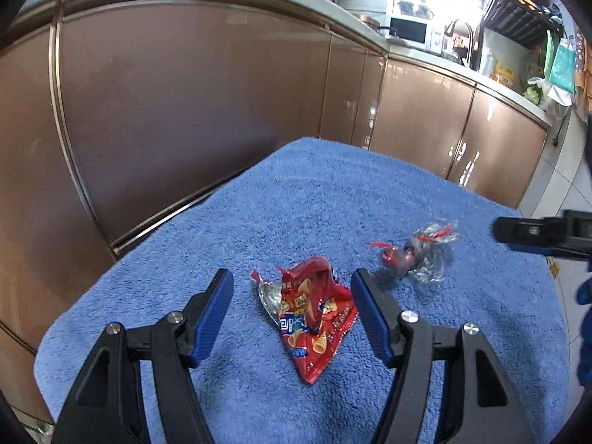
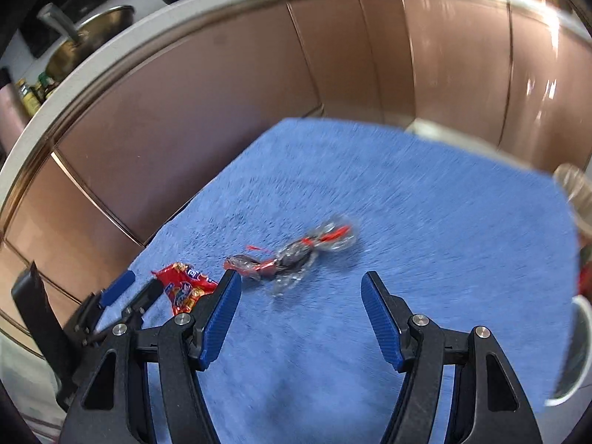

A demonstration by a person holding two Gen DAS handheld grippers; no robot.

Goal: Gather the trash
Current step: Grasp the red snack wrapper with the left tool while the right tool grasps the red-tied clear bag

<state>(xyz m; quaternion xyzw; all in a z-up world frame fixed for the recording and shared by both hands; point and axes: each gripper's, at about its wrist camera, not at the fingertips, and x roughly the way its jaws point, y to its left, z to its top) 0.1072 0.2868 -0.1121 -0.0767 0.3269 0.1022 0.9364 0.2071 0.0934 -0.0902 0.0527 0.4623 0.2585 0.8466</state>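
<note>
On the blue towel [image 1: 296, 199] we have our left gripper [image 1: 292, 292] open around the red snack bag [image 1: 314, 314], bag between the jaws but untouched, long axis running toward us. Right of the bag, the clear wrapper [image 2: 292, 255] lies slantwise just ahead-left of our open, empty right gripper [image 2: 301, 294], the nearer one.

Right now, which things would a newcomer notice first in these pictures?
A crumpled red snack bag lies on the blue towel, framed by the open left gripper. To its right lies a clear wrapper with red bits, ahead of the open right gripper.
</note>
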